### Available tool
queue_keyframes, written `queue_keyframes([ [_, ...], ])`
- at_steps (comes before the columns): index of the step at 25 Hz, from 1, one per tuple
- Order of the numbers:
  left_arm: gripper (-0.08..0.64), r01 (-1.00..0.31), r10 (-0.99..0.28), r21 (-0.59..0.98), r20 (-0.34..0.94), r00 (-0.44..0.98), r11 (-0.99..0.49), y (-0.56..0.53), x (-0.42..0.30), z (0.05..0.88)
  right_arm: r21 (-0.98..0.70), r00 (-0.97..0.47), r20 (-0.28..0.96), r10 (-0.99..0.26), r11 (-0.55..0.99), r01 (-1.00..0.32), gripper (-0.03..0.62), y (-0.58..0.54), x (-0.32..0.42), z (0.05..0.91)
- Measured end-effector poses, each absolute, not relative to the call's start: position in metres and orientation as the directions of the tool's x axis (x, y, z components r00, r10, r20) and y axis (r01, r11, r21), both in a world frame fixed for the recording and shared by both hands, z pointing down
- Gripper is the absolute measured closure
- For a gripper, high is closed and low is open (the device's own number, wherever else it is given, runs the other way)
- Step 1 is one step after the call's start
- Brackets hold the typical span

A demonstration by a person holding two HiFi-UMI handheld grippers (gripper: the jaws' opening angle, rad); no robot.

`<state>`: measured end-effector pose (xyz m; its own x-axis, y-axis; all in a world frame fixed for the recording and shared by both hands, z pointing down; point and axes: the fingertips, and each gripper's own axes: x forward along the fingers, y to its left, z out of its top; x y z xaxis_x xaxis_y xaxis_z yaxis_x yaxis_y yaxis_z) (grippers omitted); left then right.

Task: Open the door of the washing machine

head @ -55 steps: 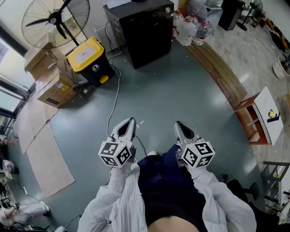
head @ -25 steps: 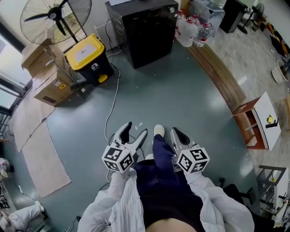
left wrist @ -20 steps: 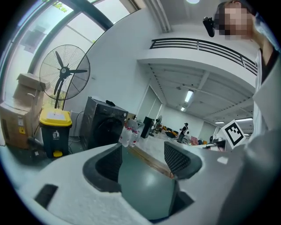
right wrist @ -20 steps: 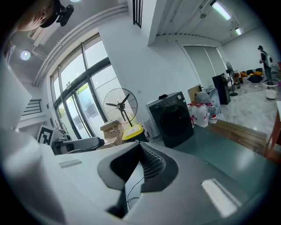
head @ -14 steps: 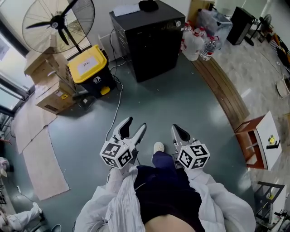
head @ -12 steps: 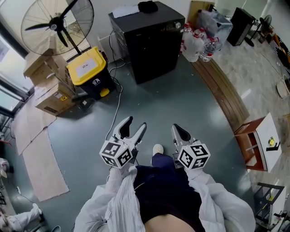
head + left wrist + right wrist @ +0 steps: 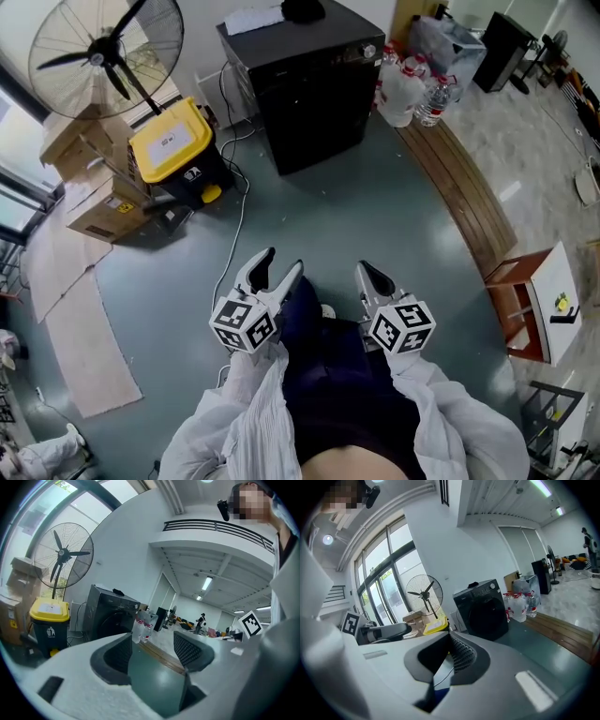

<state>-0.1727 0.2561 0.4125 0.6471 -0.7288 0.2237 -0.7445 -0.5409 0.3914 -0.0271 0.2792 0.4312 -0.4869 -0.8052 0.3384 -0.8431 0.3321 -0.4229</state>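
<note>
The black washing machine (image 7: 309, 89) stands at the far end of the grey floor with its round front door shut; it also shows as the washing machine (image 7: 110, 616) and the washing machine (image 7: 483, 610) in the two gripper views. Both grippers hang at waist height, well short of it and pointing toward it. My left gripper (image 7: 279, 262) is open, and the left gripper (image 7: 154, 646) has only floor showing between its ribbed pads. My right gripper (image 7: 366, 270) is shut on nothing; the right gripper (image 7: 450, 651) has its pads meeting.
A yellow-lidded bin (image 7: 178, 141), cardboard boxes (image 7: 89, 178) and a big standing fan (image 7: 103, 52) are left of the machine. Water bottles (image 7: 408, 80) stand at its right. A cable (image 7: 239, 202) trails over the floor. A wooden strip (image 7: 464, 169) curves along the right.
Both grippers have been carried forward across the floor as the person walks. A dark-trousered leg has swung up between them, and the left jaws stand slightly narrower.
</note>
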Motion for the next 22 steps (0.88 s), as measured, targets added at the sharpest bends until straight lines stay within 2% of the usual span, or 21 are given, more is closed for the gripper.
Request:
queue_keyframes([
  [10, 0.29, -0.742, -0.731, 0.402, 0.218, 0.646, -0.536, 0.144, -0.173, 0.423, -0.412, -0.493, 0.37, -0.788, 0.336, -0.847, 0.583, 0.171, -0.03, 0.44],
  [22, 0.29, -0.721, -0.69, 0.381, 0.241, 0.682, -0.579, -0.054, -0.19, 0.413, -0.431, -0.475, 0.36, -0.803, 0.309, -0.848, 0.581, -0.024, -0.051, 0.426],
])
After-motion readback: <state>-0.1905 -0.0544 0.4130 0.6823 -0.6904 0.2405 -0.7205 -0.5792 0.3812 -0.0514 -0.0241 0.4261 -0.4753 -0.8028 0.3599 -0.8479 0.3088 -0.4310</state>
